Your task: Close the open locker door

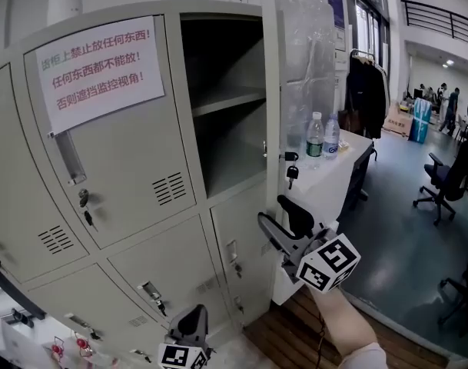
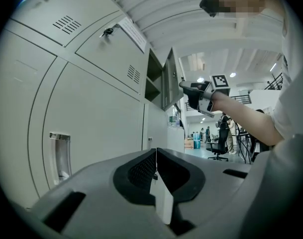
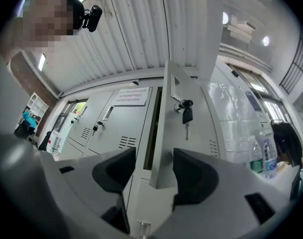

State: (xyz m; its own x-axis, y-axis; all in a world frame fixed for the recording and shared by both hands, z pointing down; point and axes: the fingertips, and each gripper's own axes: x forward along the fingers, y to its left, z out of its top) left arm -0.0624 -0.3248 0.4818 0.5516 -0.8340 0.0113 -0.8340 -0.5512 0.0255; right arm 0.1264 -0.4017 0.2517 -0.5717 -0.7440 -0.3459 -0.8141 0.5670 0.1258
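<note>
— So, what are the fingers doing?
— The right gripper has its jaws spread wide, gripping nothing. The lower free corner of the locker door stands in the gap, nearer one pad than the other. I cannot tell whether either pad touches the metal. The left gripper is held low with its jaws pressed together, nothing between them, facing the closed lower lockers.
— What's close by?
— A key hangs from the door's lock just above the right gripper. The door juts straight out from the cabinet and is edge-on in the head view. It leaves the open compartment showing, with one shelf across it. Beyond the door hangs a clear plastic sheet.
— And the counter?
— A white counter butts against the locker's side. Two water bottles stand at its left edge, by the plastic. The right gripper sits off the counter's near-left corner, with the door's free edge just above it.
— The room?
— Grey lockers, with a paper notice in red writing on the closed door left of the open one. Past the counter's far edge, dark coats hang on a rail. Off its right edge an office chair stands on a grey-blue floor, with people well beyond.
</note>
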